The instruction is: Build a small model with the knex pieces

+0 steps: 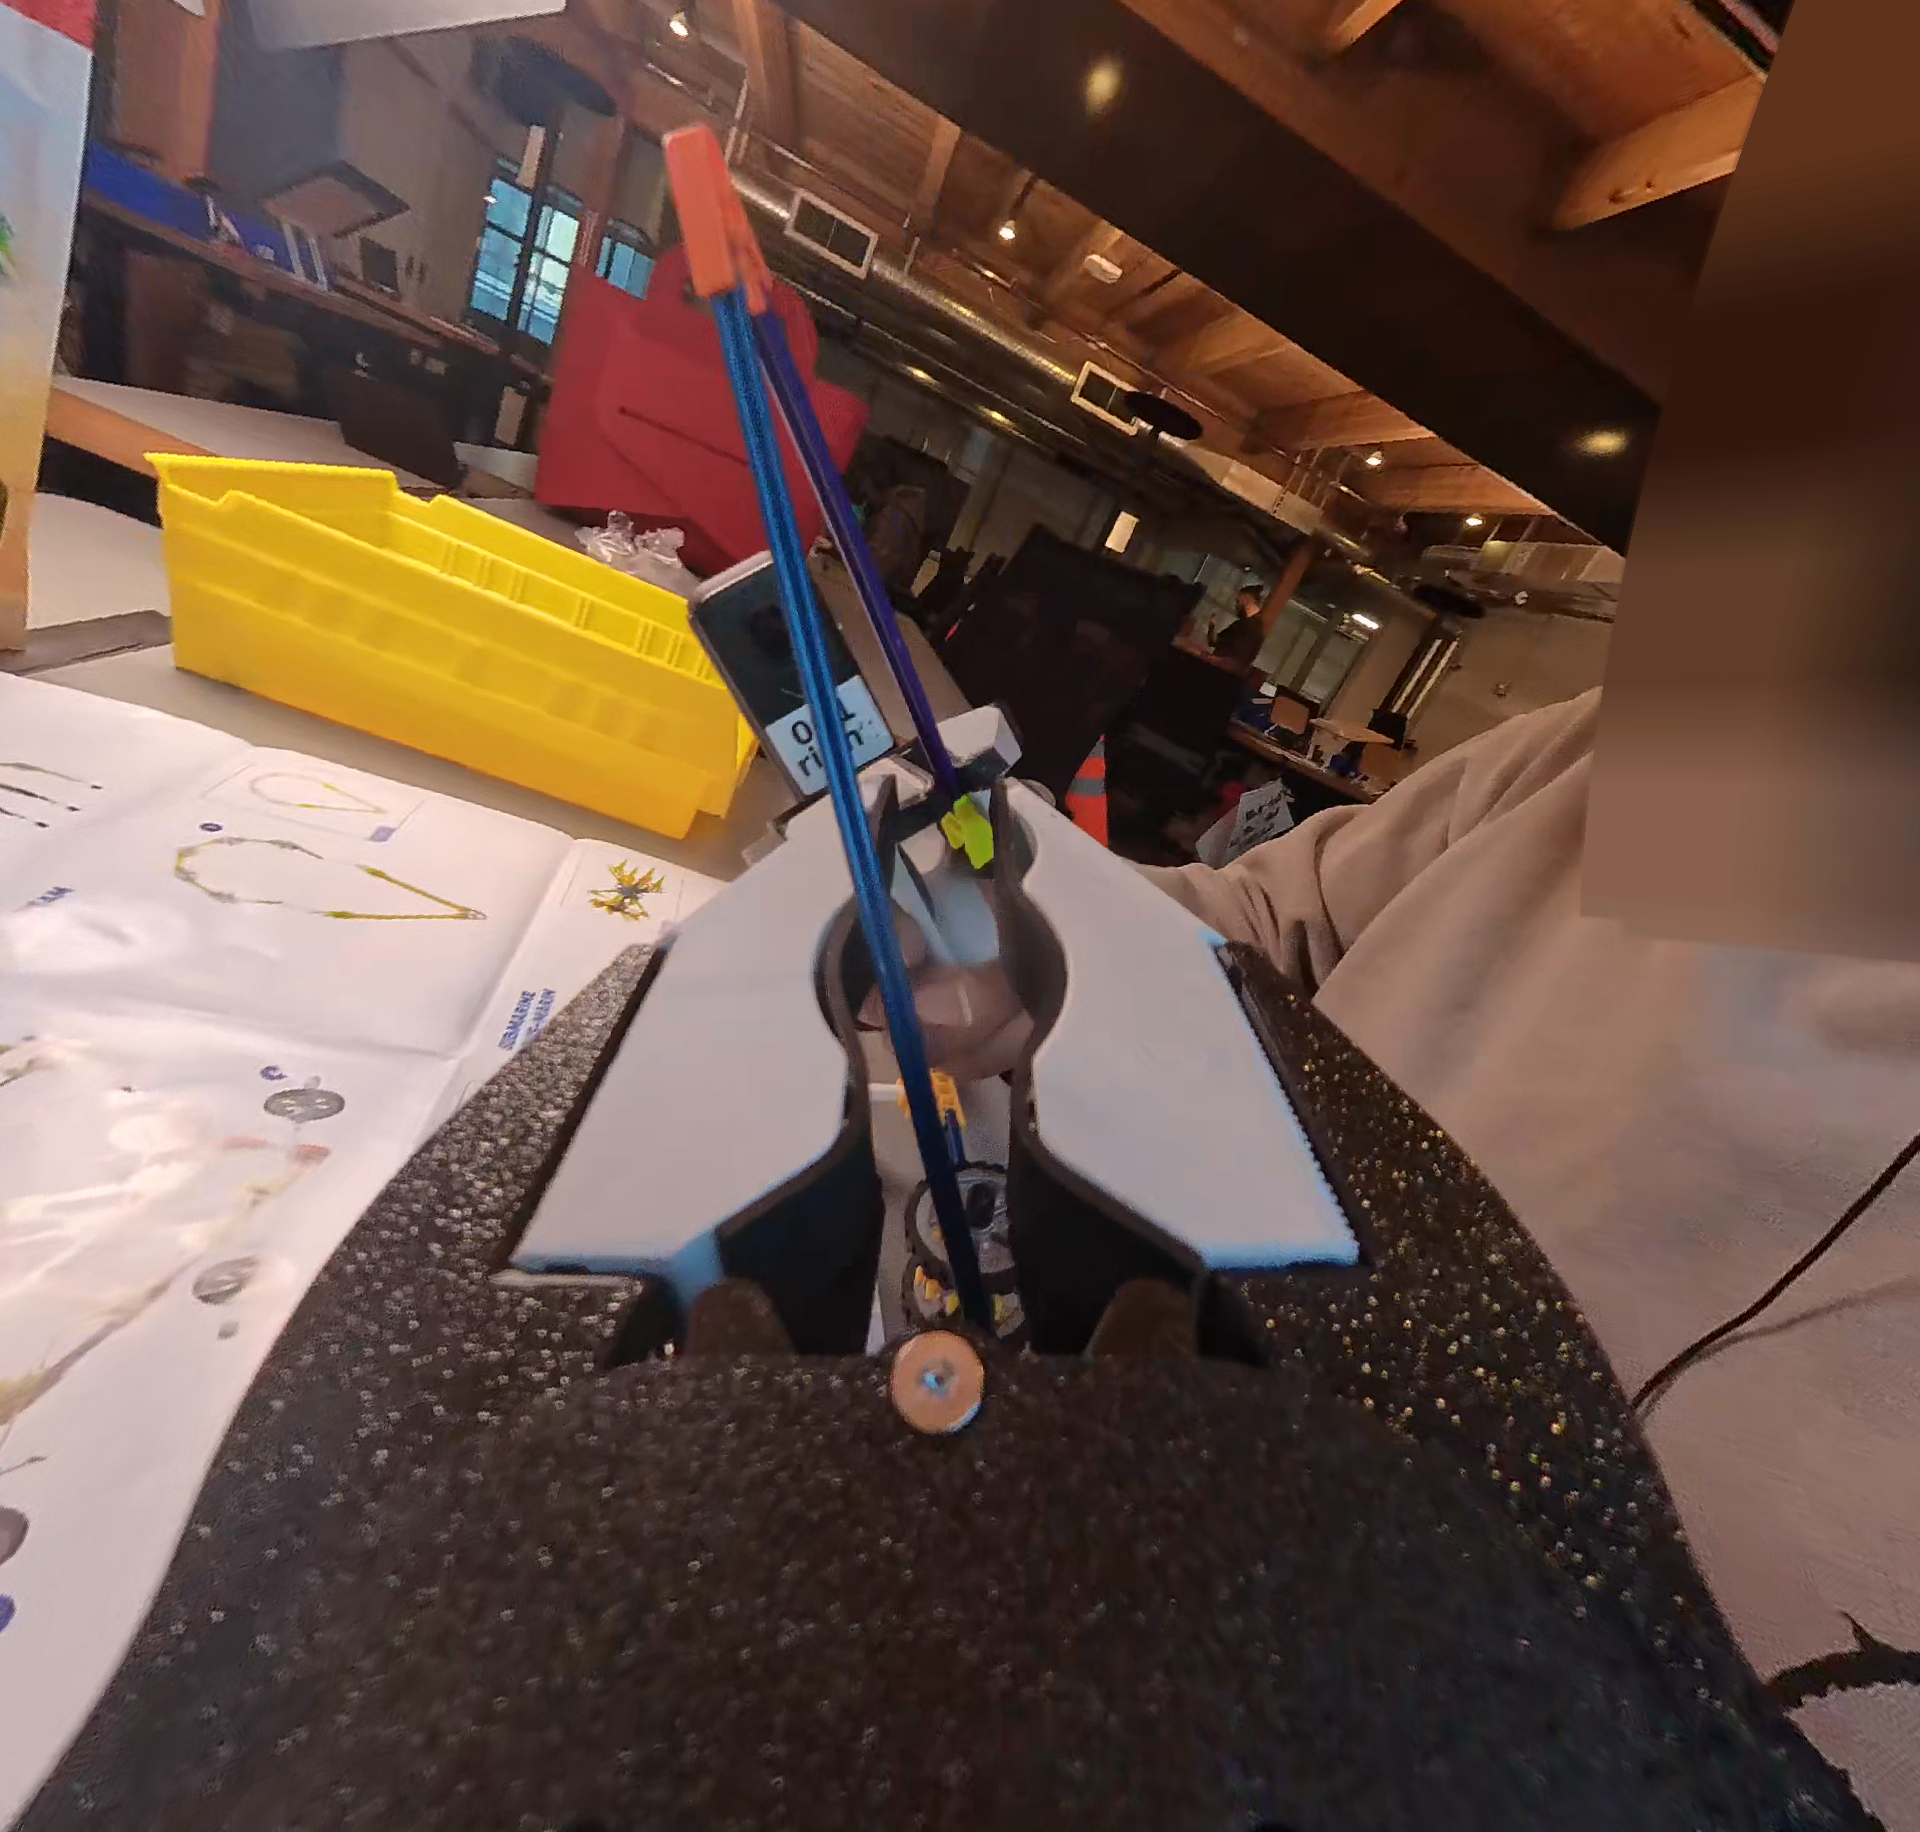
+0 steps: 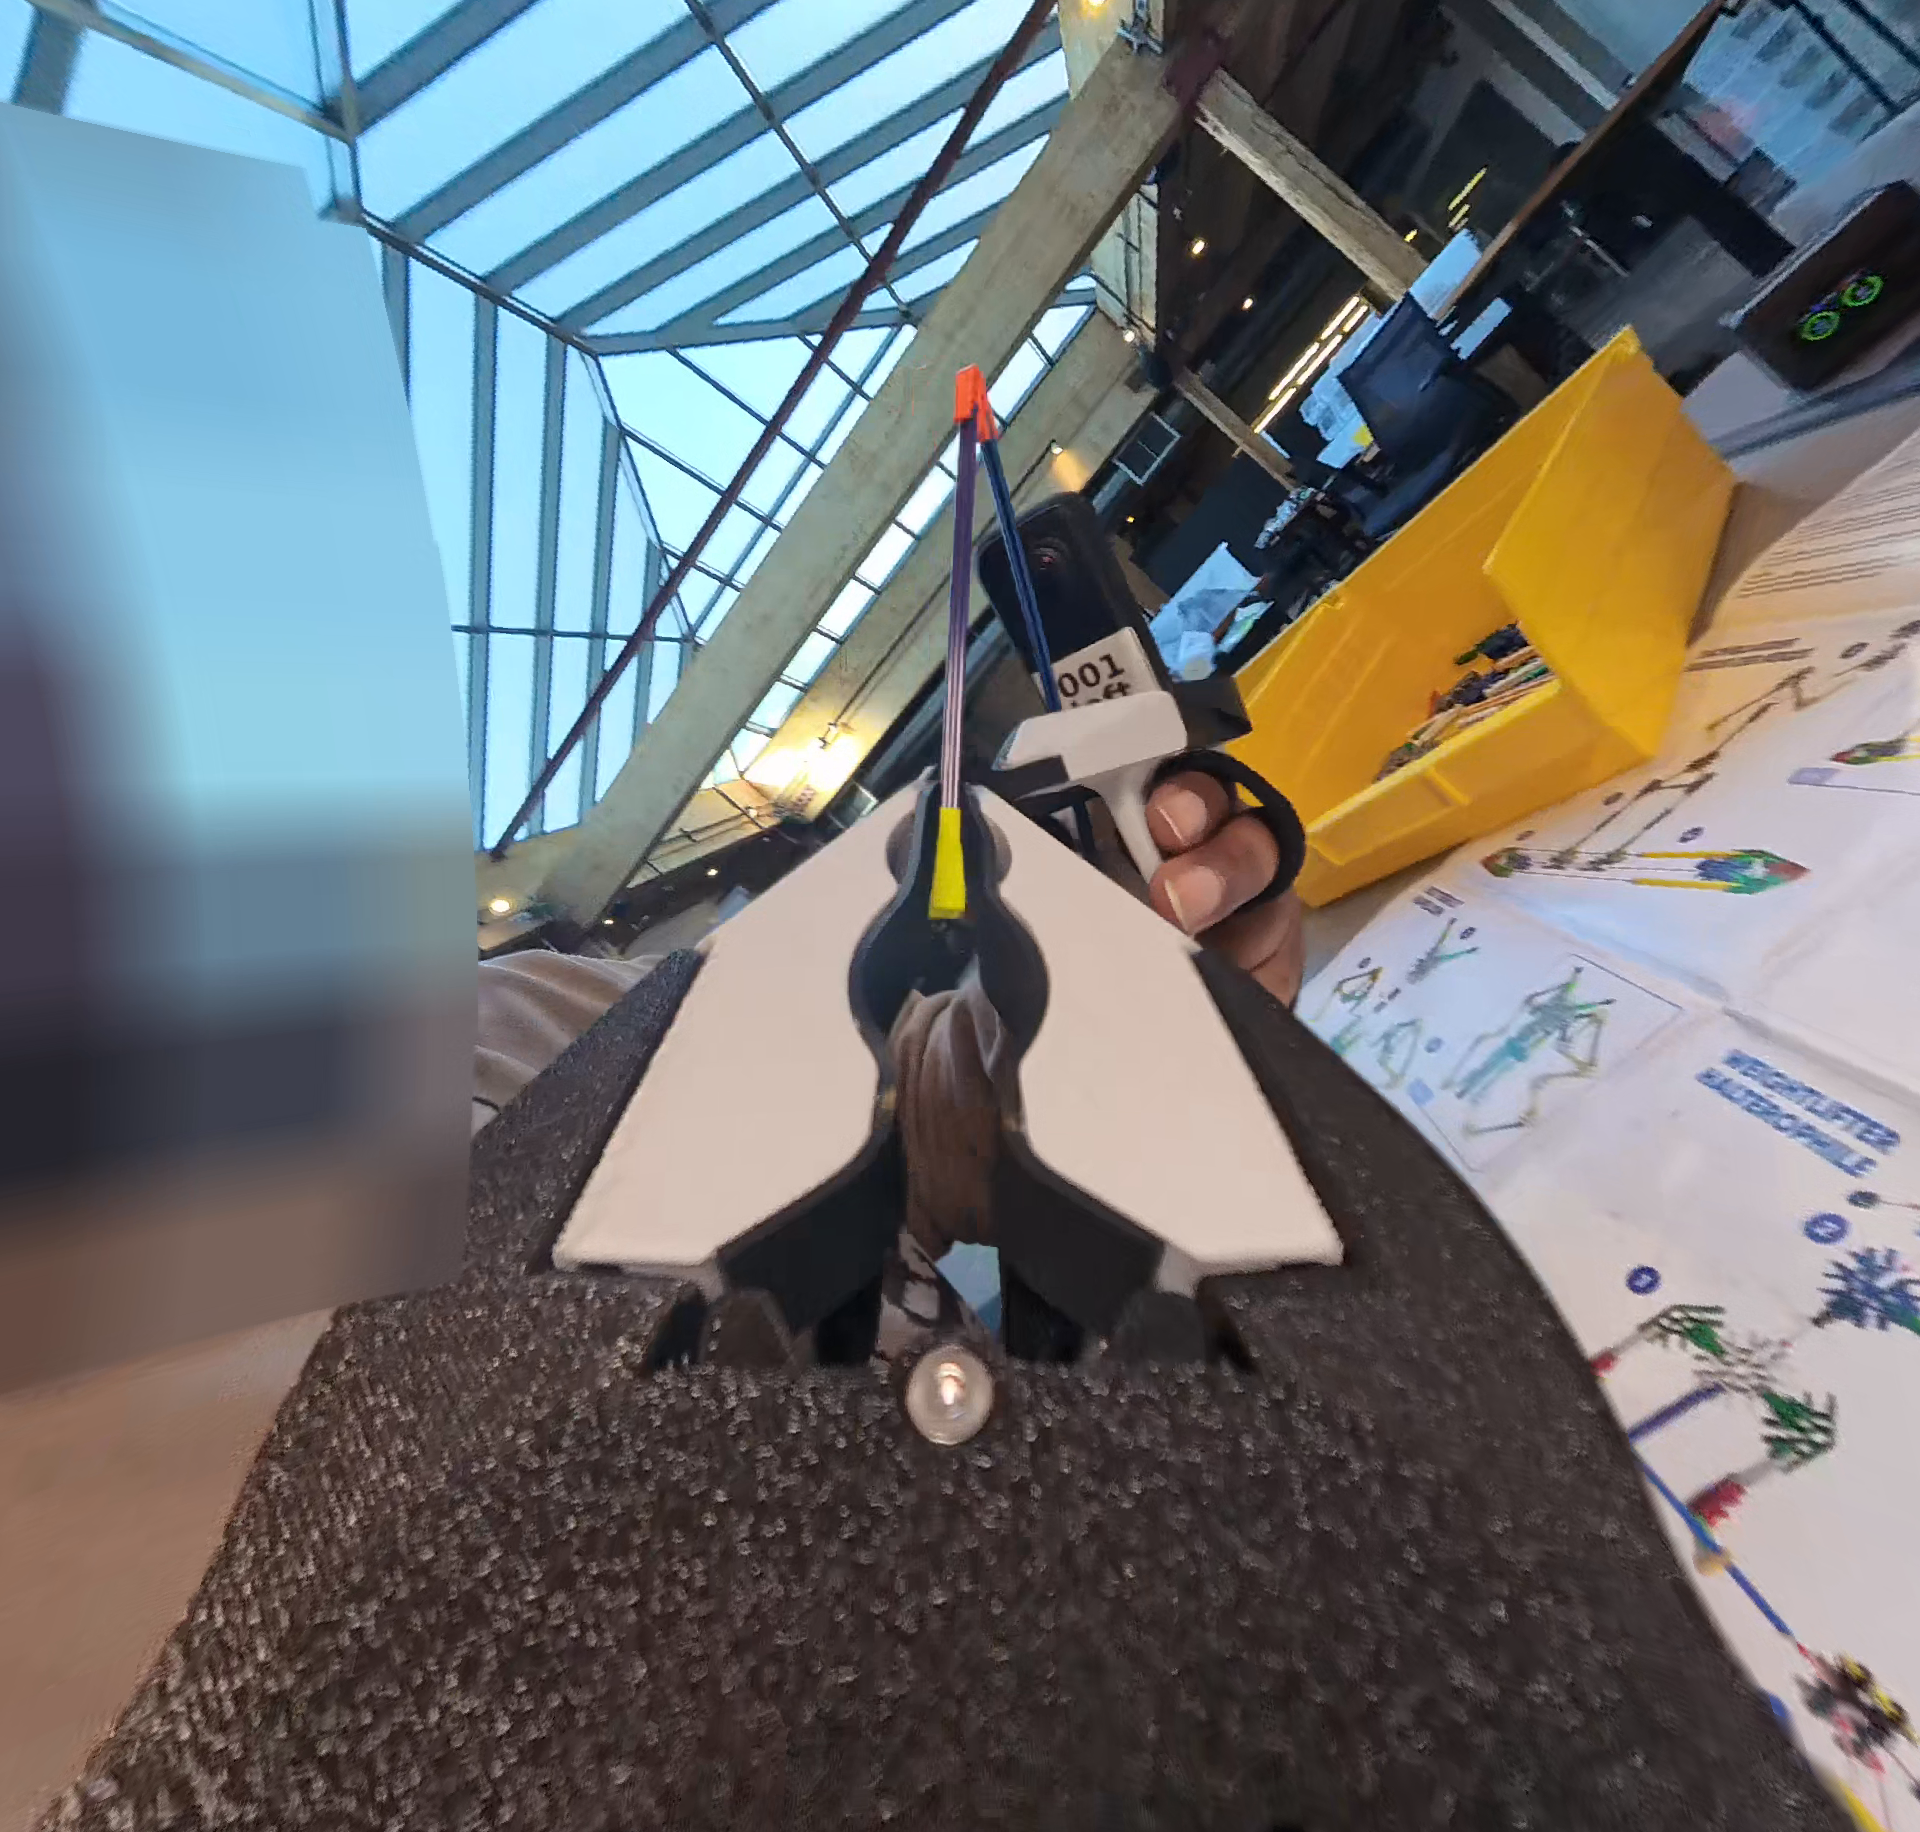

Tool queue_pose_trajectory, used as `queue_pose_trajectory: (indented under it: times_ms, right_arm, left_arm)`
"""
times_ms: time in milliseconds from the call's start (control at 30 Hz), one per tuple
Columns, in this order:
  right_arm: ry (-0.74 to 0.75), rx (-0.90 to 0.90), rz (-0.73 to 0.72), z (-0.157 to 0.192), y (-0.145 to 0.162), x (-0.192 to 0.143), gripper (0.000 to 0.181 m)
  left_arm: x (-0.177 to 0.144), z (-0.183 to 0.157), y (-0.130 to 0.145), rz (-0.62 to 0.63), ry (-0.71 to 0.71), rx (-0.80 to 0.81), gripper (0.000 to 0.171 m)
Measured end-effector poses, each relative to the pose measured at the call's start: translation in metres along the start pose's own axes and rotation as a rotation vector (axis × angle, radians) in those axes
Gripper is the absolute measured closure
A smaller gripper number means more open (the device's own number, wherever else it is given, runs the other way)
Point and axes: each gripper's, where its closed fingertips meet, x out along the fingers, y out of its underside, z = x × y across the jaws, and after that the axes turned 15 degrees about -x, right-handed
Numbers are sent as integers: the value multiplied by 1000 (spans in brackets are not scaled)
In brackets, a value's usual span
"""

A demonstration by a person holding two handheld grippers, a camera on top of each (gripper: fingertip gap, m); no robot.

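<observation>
Left gripper (image 1: pixel 940 852): jaws pinching blue rod (image 1: pixel 821 639). Right gripper (image 2: pixel 948 826): jaws pinching yellow connector (image 2: pixel 945 873) on purple rod (image 2: pixel 958 619). Both rods joined at orange connector (image 1: pixel 712 213), raised aloft. Beyond: yellow bin (image 1: pixel 416 619), instruction sheet (image 1: pixel 260 909) on table.

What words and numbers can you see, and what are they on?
I won't copy writing; here is where it stands.
First white label, on the camera of the right gripper, which grips a yellow connector: black print.
Second white label, on the camera of the left gripper, which grips a blue rod: black print.
Instruction sheet: blue headings, blurred captions.
Yellow bin: none.
</observation>
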Motion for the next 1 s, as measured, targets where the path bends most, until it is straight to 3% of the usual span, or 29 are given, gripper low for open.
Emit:
queue_pose_trajectory:
  times_ms: [233, 300, 433, 533, 633, 767, 833, 867, 933, 1000]
  right_arm:
    - [45, 8, 158, -11, 20, -7, 180]
    - [63, -26, 202, -15, 26, -11, 179]
    - [144, -132, 273, -28, 33, -16, 178]
    - [274, -355, 321, -41, 26, -24, 171]
    - [441, -705, 495, -56, 24, -34, 155]
    - [612, -1046, 699, -75, 31, -39, 154]
    - [638, -1085, 764, -83, 40, -40, 159]
    - [659, -1088, 776, -88, 41, -41, 171]
    - [648, -1082, 753, -88, 40, -41, 173]
    - [596, -966, 698, -83, 42, -37, 173]
  left_arm:
    - [-10, 10, 16, 58, -9, -72, 161]
    - [-14, 12, 13, 31, 16, -140, 171]
    - [-16, 26, 18, 37, -33, -173, 171]
    - [-20, 42, 15, 19, -126, -209, 171]
    - [-29, 64, 15, 27, -292, -216, 171]
    - [-30, 74, 17, 34, -393, -248, 171]
    - [-28, 75, 17, 24, -406, -268, 171]
    - [-27, 75, 17, 25, -407, -279, 171]
    - [-27, 75, 17, 33, -431, -257, 171]
    - [-25, 65, 14, 43, -375, -218, 165]
